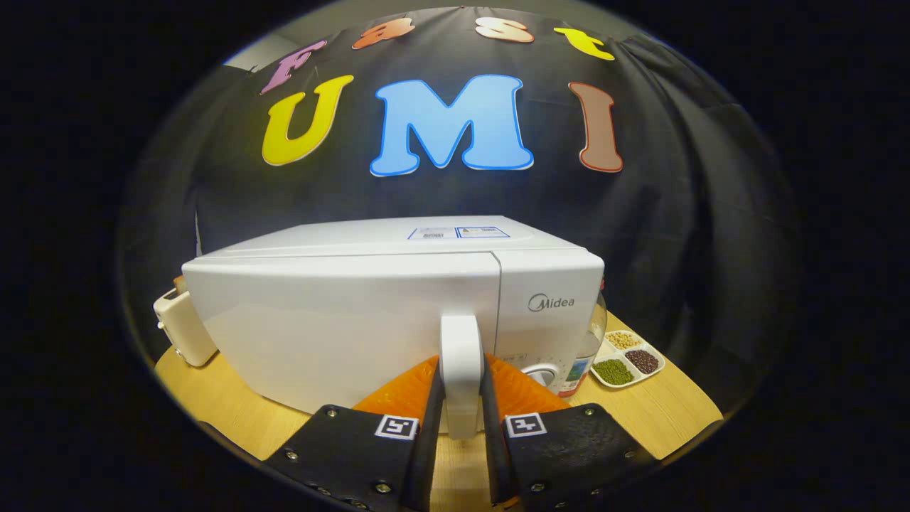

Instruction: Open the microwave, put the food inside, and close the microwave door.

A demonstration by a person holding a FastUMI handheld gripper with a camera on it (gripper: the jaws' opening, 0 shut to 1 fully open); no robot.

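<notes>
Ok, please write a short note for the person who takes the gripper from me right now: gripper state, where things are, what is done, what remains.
Gripper: closed on the microwave's door handle, one finger on each side.
Microwave: on the wooden table, door shut.
Divided dish of beans: on the table beyond the microwave's right side, next to a clear bottle. A toaster stands at the microwave's left.
Done: handle grasped.
Left: pull the door open, put the food inside, close the door.
</notes>
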